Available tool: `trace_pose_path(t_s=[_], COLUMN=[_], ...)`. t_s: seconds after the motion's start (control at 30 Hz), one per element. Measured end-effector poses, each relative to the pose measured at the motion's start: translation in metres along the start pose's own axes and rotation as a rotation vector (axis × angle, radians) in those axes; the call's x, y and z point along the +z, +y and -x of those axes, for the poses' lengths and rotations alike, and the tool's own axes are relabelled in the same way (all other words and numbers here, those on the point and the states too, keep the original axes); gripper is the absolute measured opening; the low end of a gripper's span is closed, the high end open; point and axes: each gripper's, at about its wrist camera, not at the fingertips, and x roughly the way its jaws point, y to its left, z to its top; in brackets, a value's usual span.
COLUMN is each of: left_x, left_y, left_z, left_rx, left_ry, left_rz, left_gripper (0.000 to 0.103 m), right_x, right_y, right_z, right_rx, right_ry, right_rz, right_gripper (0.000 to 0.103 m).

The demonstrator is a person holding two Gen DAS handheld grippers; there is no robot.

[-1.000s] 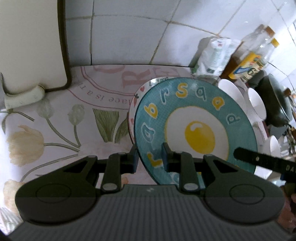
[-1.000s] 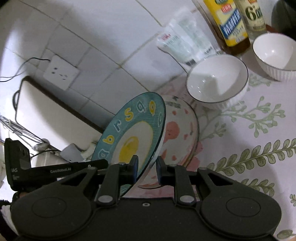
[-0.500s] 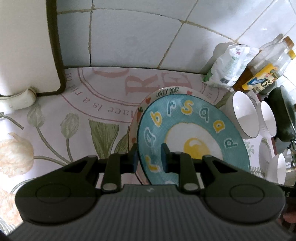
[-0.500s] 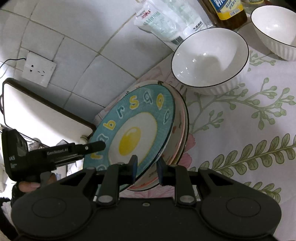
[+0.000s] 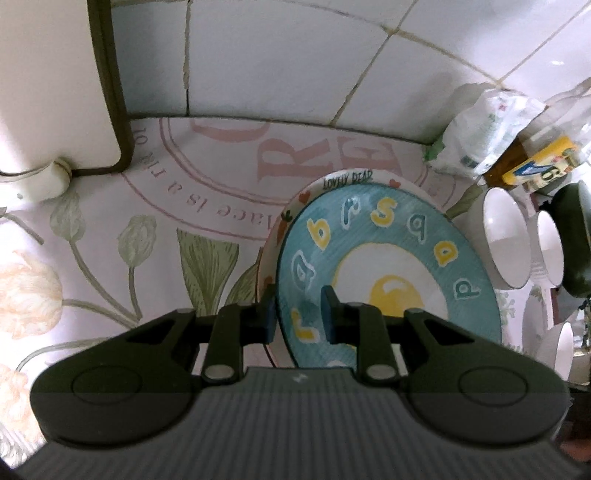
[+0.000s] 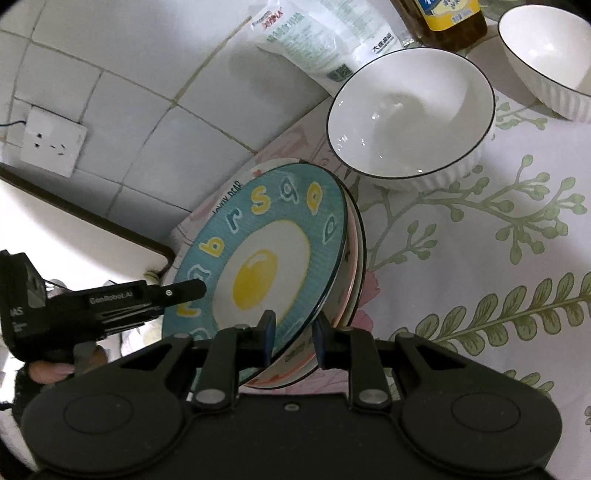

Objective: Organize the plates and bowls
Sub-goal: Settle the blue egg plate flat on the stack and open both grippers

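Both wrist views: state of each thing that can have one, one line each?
Egg plate: gripped at two rim spots, resting on the stack or just above it, cannot tell.
Plate stack: flat on the cloth, under the egg plate.
Near bowl: upright, empty.
Far bowl: upright, empty.
Left gripper: shut on egg plate.
Right gripper: shut on egg plate.

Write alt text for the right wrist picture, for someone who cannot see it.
The right tongs clamp the near rim of a blue plate painted with a fried egg, lying tilted on a stack of plates. The left tongs reach its other edge. Behind stand two white bowls, a plastic bag and an oil bottle by a tiled wall.
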Motion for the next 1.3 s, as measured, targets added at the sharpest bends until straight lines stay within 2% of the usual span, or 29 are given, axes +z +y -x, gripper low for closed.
trace_pose_path(t_s=[0.13,0.27,0.43,0.57,0.73,0.83,1.0,1.17,1.3], left_x=[0.005,0.007,0.007,0.001,-0.005,-0.006,-0.006,-0.003,-0.003], left_y=[-0.002,0.001,-0.006,-0.019,-0.029,-0.033,-0.035,-0.029,-0.029], left_z=[-0.002,-0.002,0.0,-0.001,-0.003,-0.003,-0.004,-0.005,-0.007], left_rx=[0.02,0.035,0.071,0.117,0.147,0.163,0.177,0.161,0.198], left_ry=[0.081,0.126,0.156,0.207,0.231,0.227,0.231,0.26,0.279], left_rz=[0.048,0.142,0.164,0.192,0.192,0.158,0.163,0.215,0.19], left_gripper=[0.022,0.022,0.022,0.022,0.022,0.022,0.022,0.023,0.024], right_x=[0.008,0.014,0.018,0.02,0.02,0.018,0.014,0.017,0.026], right_y=[0.01,0.02,0.021,0.034,0.047,0.042,0.039,0.035,0.03], right_z=[-0.002,-0.006,-0.005,0.003,0.002,-0.003,-0.008,-0.006,-0.001], right_rx=[-0.098,-0.158,-0.17,-0.233,-0.316,-0.326,-0.321,-0.304,-0.268], right_ry=[0.013,0.024,0.036,0.021,0.003,0.015,0.004,0.024,0.05], right_rz=[-0.035,0.003,0.014,0.014,0.119,0.138,0.175,0.16,0.102], right_gripper=[0.025,0.026,0.026,0.026,0.026,0.026,0.027,0.027,0.025])
